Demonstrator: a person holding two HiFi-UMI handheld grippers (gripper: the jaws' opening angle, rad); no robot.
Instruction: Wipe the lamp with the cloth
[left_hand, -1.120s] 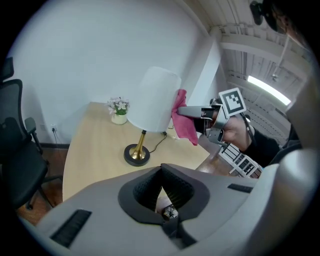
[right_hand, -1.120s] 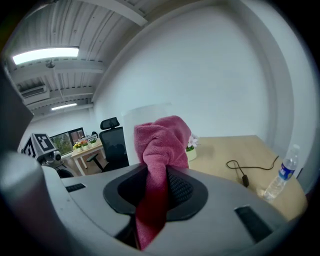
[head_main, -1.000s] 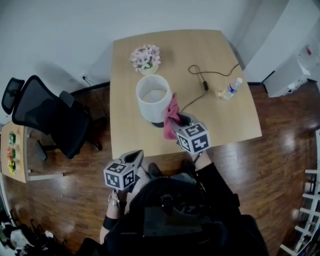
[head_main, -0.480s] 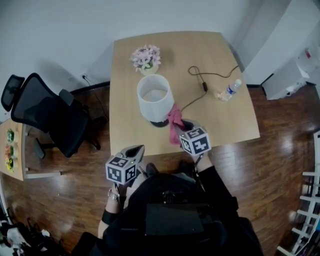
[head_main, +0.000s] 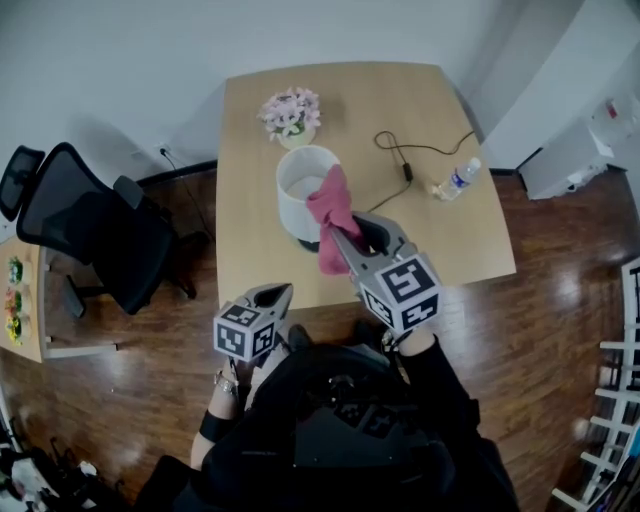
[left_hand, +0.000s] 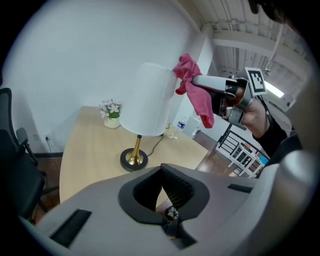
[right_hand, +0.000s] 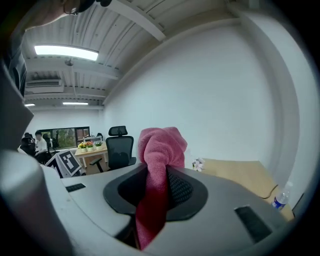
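Observation:
The lamp (head_main: 300, 195) has a white shade and a gold stem on a black base (left_hand: 133, 160); it stands on the wooden table (head_main: 450, 250). My right gripper (head_main: 338, 235) is shut on a pink cloth (head_main: 330, 215), held high beside the near right side of the shade (left_hand: 147, 100). The cloth's bunched top (left_hand: 186, 70) touches the shade's upper rim, and its tail hangs down. In the right gripper view the cloth (right_hand: 160, 150) fills the gap between the jaws of the right gripper (right_hand: 157, 172). My left gripper (head_main: 277, 294) is shut and empty, off the table's near edge.
A pot of pink flowers (head_main: 291, 115) stands behind the lamp. The lamp's black cable (head_main: 405, 160) runs right toward a water bottle (head_main: 458, 180). A black office chair (head_main: 90, 235) is left of the table. A small side table (head_main: 20, 310) sits at far left.
My right gripper has risen with the cloth from beside the lamp's base up to the shade's rim. The left gripper has stayed in place.

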